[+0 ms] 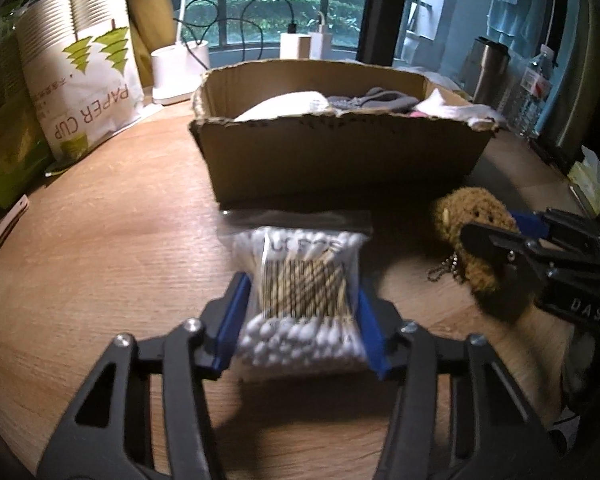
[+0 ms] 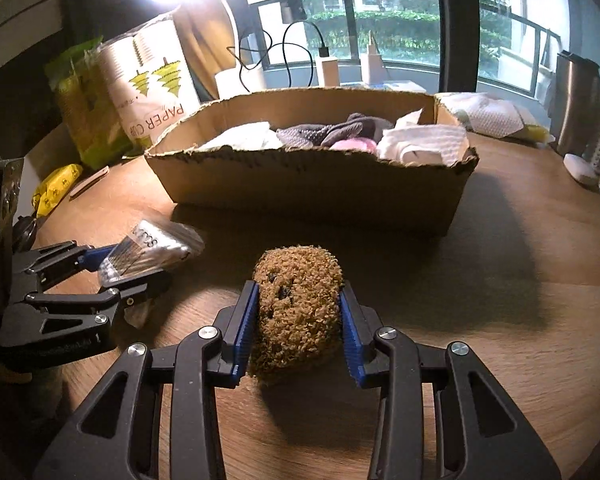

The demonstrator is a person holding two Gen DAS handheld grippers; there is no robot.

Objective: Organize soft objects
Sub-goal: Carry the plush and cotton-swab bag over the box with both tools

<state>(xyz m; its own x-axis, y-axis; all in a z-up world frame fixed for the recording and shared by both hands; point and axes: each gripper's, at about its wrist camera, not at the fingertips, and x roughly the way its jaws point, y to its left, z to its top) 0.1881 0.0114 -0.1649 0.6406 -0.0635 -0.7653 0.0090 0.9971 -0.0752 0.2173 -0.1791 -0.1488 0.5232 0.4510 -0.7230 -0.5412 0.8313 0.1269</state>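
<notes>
The cotton swab pack (image 1: 306,300) sits clamped in the left gripper (image 1: 300,322) jaws; the brown plush toy (image 2: 296,312) sits clamped in the right gripper (image 2: 298,328) jaws. Both are near the cardboard box (image 2: 312,188) front wall. Bare wooden surface (image 1: 112,240) lies between.

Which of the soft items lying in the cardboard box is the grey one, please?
The grey knit piece in the middle of the cardboard box, between the white bundle and the white tissue.
</notes>
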